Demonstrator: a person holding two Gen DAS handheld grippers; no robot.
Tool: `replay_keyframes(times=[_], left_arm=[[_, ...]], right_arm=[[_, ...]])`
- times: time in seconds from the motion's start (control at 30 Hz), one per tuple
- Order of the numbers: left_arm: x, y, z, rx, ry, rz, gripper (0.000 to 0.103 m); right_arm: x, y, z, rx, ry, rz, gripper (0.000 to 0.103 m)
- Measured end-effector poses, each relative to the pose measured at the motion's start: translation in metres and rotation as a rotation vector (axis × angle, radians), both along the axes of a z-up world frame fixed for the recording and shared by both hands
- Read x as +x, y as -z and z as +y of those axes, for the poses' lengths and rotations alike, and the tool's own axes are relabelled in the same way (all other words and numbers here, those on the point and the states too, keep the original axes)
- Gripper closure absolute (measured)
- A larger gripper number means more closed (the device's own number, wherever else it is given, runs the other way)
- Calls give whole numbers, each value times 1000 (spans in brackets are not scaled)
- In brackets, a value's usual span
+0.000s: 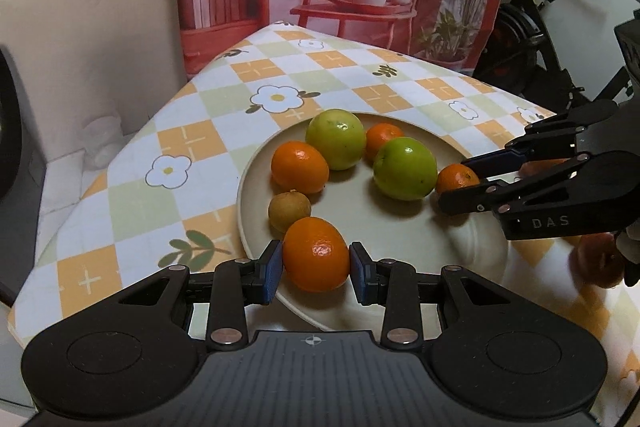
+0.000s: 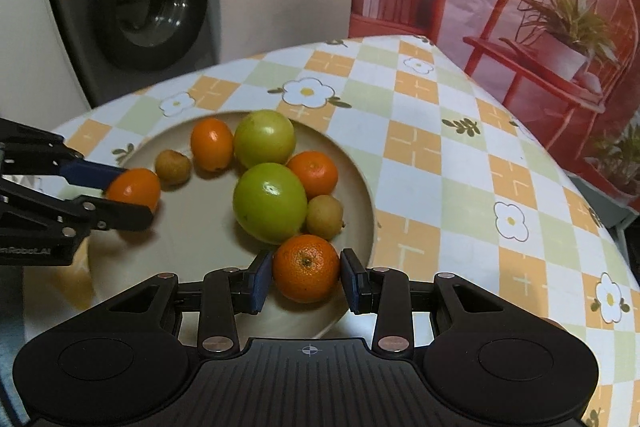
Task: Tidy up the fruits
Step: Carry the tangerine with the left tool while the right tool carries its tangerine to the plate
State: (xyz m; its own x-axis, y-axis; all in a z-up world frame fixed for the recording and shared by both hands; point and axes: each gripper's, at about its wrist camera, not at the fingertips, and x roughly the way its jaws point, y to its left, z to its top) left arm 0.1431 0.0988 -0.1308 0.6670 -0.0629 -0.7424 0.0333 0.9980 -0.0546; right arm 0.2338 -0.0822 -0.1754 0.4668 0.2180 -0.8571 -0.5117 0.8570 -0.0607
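Plate on checked tablecloth holds two green fruits, oranges, small brown ones. Left gripper clamps an orange at the near rim; right gripper pinches a mandarin, probably just above the plate.

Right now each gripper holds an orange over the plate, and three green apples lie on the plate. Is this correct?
Not quite: only two green apples lie on the plate, as the right wrist view shows. Each gripper, left and right, does hold an orange.
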Motion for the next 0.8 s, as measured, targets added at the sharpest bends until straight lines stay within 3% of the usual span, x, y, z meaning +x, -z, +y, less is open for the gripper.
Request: replay_keyframes(times=[0.6, 0.8], left_arm=[[14, 7, 4, -12, -40, -18, 65], [20, 8, -6, -7, -9, -25, 65]], right_arm=[[5, 5, 0, -22, 15, -21, 71], [6, 4, -9, -36, 53, -30, 71]])
